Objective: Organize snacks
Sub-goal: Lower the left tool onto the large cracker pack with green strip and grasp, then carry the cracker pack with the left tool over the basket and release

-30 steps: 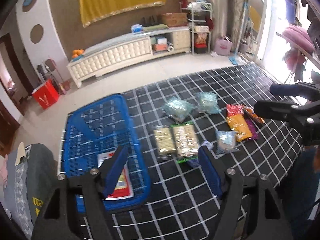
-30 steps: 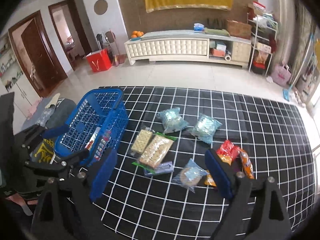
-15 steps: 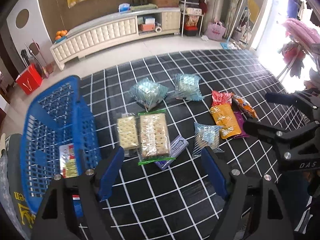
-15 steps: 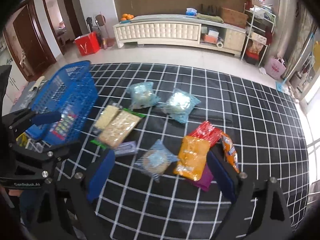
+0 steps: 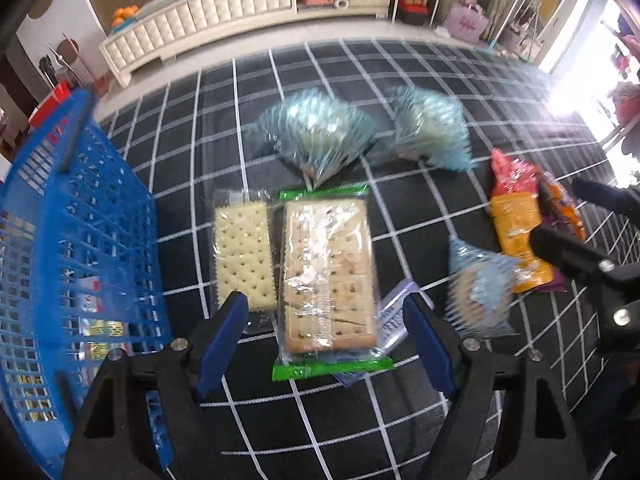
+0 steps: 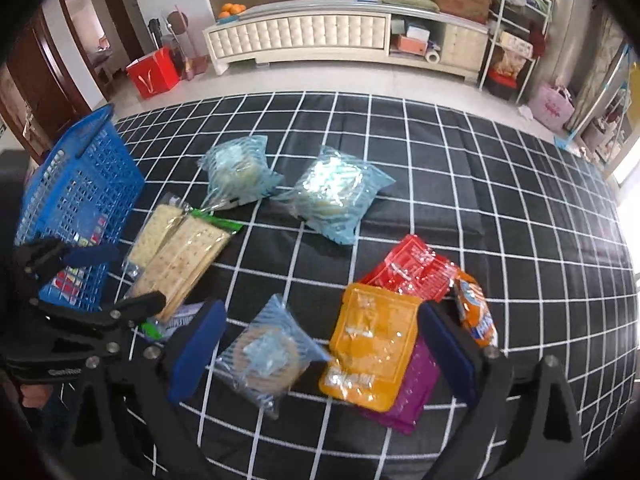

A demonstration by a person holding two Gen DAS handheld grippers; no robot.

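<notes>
Fingers of the left gripper [image 5: 326,330] stand wide apart and empty, straddling the near end of the green-edged clear cracker packet [image 5: 329,276], whose long axis runs straight ahead between them. The right gripper [image 6: 320,342], also spread and empty, hangs over the orange foil pouch [image 6: 372,350]; the blue plastic basket [image 5: 52,240] lies left of the left fingers.

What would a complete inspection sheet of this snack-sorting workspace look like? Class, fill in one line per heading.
Surface: black cloth with white grid, spread flat under everything.
Job's things: blue basket at the left, some packets already inside; two cracker packs side by side next to it; three pale blue bags; orange packet overlapping a red one and a purple one.
Clutter: nothing seen on the cloth besides snacks.
Grippers: left gripper open, straddling the near end of the larger cracker pack; right gripper open over the orange packet and nearest blue bag.
Cables: nothing seen.
Surroundings: white cabinet, red bag, metal shelf rack, bright window at right.
</notes>
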